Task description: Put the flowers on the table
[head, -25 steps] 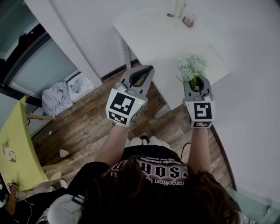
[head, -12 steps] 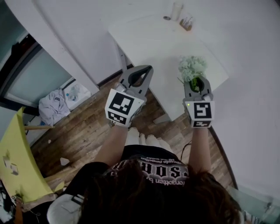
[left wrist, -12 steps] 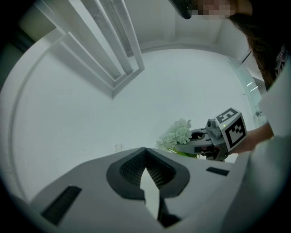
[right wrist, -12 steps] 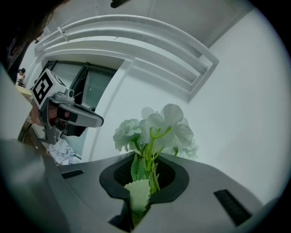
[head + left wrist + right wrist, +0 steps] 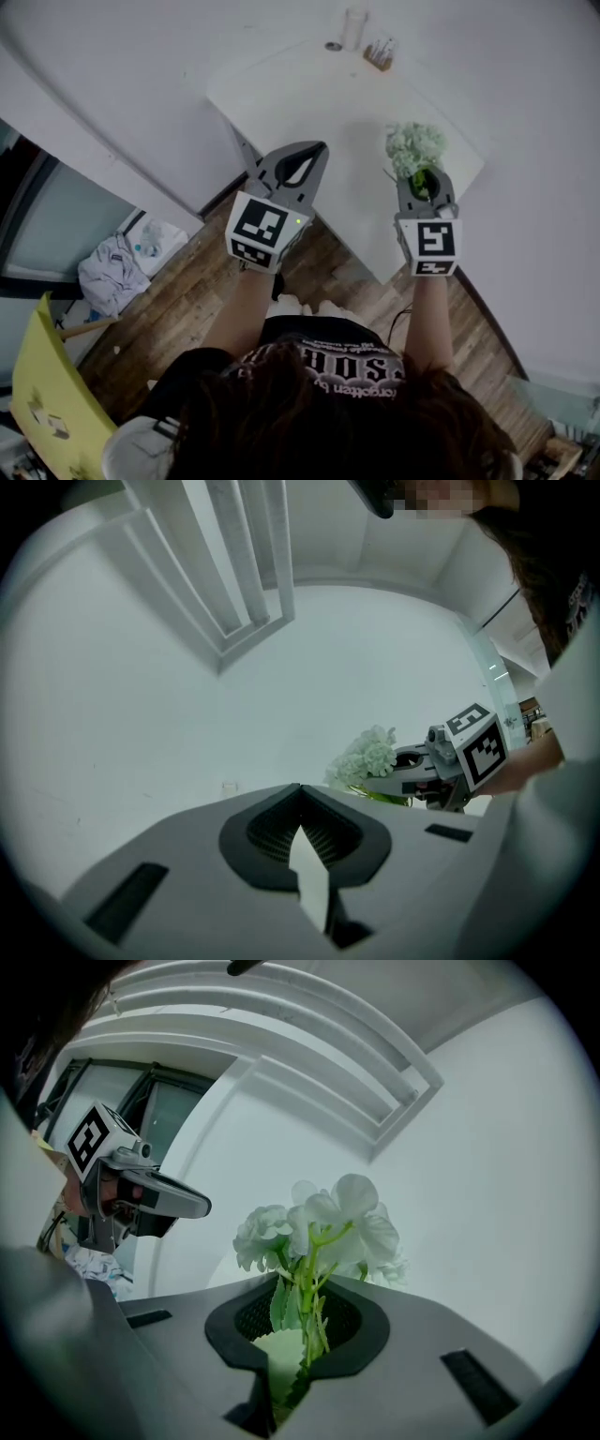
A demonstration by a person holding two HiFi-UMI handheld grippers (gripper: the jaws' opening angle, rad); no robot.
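Right claw (image 5: 419,173), in the head view, holds flowers (image 5: 415,148) above the tabletop (image 5: 309,94), near its front edge; left claw (image 5: 317,150) hovers at that edge. Left gripper view: claw clenched, nothing between. Right gripper view: claw clamped on green stems (image 5: 307,1302), blooms above.

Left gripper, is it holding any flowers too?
No, the left gripper is shut on nothing; the flowers are clamped by their stems in the right gripper.
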